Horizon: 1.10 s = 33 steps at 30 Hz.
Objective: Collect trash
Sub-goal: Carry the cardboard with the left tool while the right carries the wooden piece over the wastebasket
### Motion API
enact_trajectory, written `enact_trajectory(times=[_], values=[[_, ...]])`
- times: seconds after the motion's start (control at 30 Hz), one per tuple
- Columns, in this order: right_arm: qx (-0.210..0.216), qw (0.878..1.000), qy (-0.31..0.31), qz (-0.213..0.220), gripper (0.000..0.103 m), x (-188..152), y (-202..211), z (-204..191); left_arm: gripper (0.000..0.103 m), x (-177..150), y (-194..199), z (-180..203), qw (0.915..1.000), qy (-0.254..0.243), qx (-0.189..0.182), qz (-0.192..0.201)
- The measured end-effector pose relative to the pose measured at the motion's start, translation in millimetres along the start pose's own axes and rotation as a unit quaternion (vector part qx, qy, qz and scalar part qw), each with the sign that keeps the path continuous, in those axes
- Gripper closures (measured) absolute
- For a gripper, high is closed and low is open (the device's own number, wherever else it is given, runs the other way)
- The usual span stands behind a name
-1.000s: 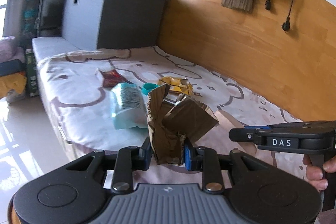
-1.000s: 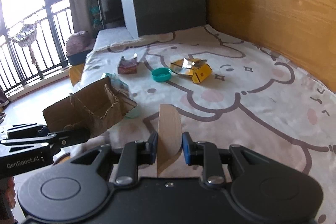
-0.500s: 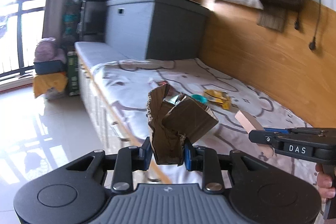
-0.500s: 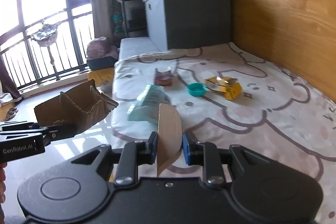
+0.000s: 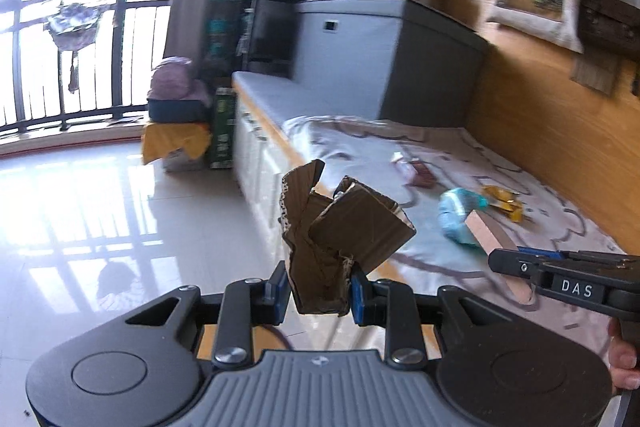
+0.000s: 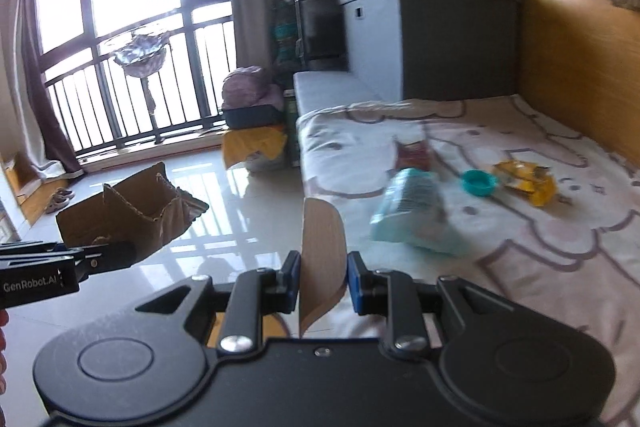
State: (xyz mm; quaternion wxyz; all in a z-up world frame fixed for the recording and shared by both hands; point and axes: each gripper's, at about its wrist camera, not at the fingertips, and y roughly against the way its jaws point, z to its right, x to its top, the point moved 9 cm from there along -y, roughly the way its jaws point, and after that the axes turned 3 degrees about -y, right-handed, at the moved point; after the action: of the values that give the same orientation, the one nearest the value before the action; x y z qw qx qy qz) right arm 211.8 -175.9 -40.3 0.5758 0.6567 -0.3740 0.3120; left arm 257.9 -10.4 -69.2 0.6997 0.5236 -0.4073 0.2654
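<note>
My left gripper (image 5: pixel 319 291) is shut on a crumpled brown cardboard box (image 5: pixel 340 235) and holds it in the air over the bed's edge; the box also shows in the right wrist view (image 6: pixel 132 215). My right gripper (image 6: pixel 323 283) is shut on a flat tan cardboard piece (image 6: pixel 322 247), which also shows in the left wrist view (image 5: pixel 492 243). On the bed sheet (image 6: pixel 540 227) lie a light blue packet (image 6: pixel 412 211), a teal cap (image 6: pixel 478 183), a yellow wrapper (image 6: pixel 528 179) and a red wrapper (image 6: pixel 412 151).
A grey storage box (image 6: pixel 432 39) stands at the bed's far end against the wooden wall (image 6: pixel 580 67). The glossy tiled floor (image 5: pixel 100 219) lies left of the bed. Bags and a yellow-draped box (image 6: pixel 256 147) sit near the balcony railing (image 6: pixel 120 99).
Both grippers have swung left, away from the bed and toward the floor and balcony window, each still holding its cardboard. The trash on the sheet has not moved.
</note>
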Motion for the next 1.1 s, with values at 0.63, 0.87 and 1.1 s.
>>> enact_trajectory(times=[0.63,0.87,1.1], values=[[0.026,0.995,0.02,-0.098,0.078,-64,-115,-76,0.072,-64,-57,-95,0.9925,0.042,0.075,-0.086],[0.037,0.987,0.028,-0.152,0.078,-91,-160,-85,0.072,-86,-95,-134,0.9849,0.06,0.098,-0.129],[0.05,0.977,0.029,-0.204,0.078,-116,-207,-92,0.072,-114,-139,-151,0.9769,0.064,0.102,-0.177]])
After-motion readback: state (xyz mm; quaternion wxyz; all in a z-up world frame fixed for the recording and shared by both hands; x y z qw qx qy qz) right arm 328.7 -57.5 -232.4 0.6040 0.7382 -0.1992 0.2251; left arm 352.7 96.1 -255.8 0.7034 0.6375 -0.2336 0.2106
